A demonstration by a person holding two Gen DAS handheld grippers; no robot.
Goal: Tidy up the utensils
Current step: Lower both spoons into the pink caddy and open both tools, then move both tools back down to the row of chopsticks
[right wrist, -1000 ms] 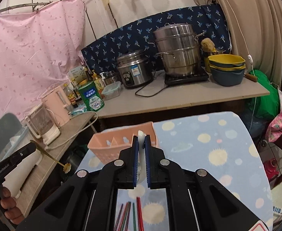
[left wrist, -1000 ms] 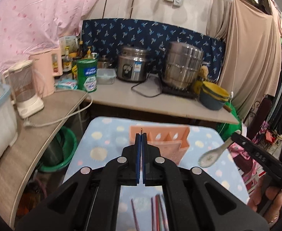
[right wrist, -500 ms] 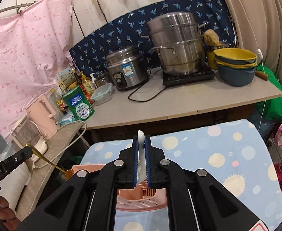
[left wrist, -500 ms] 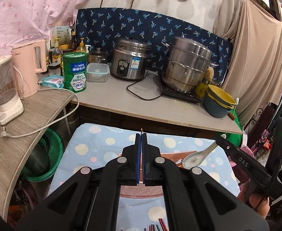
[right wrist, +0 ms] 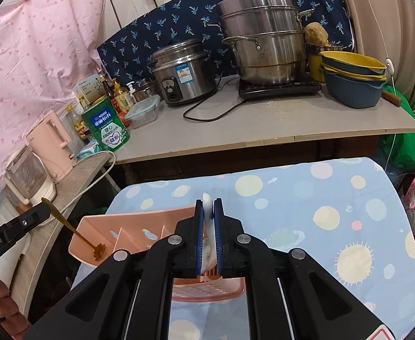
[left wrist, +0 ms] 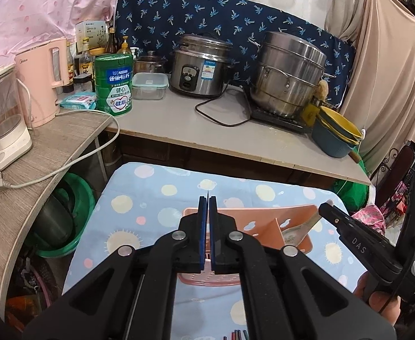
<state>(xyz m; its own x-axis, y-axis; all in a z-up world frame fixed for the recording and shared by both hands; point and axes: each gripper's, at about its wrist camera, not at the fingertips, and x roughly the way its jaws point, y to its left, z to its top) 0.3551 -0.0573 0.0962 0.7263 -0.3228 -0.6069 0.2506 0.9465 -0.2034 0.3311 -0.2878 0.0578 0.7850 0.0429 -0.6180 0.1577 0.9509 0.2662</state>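
Pink utensil basket [right wrist: 139,231] below both claws: my left gripper [left wrist: 208,198] pinches a gold fork [right wrist: 74,233], my right gripper [right wrist: 208,202] clamps a white spoon [right wrist: 207,201]. Placing step; next, lower each into its compartment, then release.

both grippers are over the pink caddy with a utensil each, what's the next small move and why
Probably lower both a little further, then open. The right gripper is shut on the white spoon, and the left gripper on the gold fork. Each utensil's head already sits at the mouth of the caddy, at opposite ends, but neither looks fully inside a slot.
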